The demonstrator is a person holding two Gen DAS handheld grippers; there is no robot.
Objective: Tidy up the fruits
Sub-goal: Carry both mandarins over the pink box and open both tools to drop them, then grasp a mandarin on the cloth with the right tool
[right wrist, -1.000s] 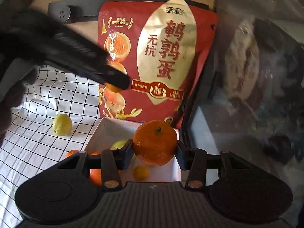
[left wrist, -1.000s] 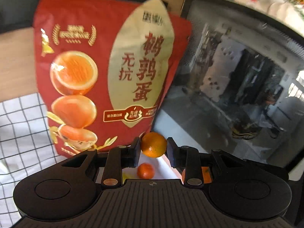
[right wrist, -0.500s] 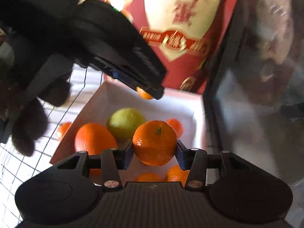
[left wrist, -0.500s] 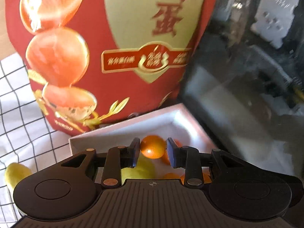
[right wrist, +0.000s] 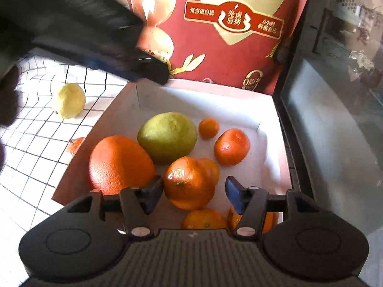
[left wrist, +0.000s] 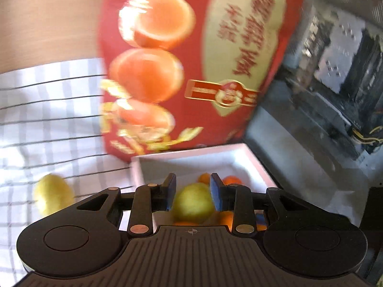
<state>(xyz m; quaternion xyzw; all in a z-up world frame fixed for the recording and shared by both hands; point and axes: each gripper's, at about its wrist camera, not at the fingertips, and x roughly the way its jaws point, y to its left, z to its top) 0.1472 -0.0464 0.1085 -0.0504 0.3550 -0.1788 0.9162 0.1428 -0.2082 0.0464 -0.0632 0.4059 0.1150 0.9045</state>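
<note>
In the white box [right wrist: 268,117], near its front edge: my right gripper [right wrist: 195,192] has just spread and freed the mandarin [right wrist: 189,183], now delivered; my left gripper [left wrist: 192,192], nearly shut, holds nothing; one lemon [right wrist: 69,104] remains on the cloth [right wrist: 36,143].

The only legible print stands on the red pouch [right wrist: 215,35] at the far edge of the white box [right wrist: 270,110]. In the right wrist view, the large red character 蛋 sits on its gold panel at the top. Below it a red banner carries small gold characters around a central emblem, too small to read reliably. In the left wrist view the same pouch [left wrist: 191,71] shows tilted, blurred red characters, unreadable.
</note>
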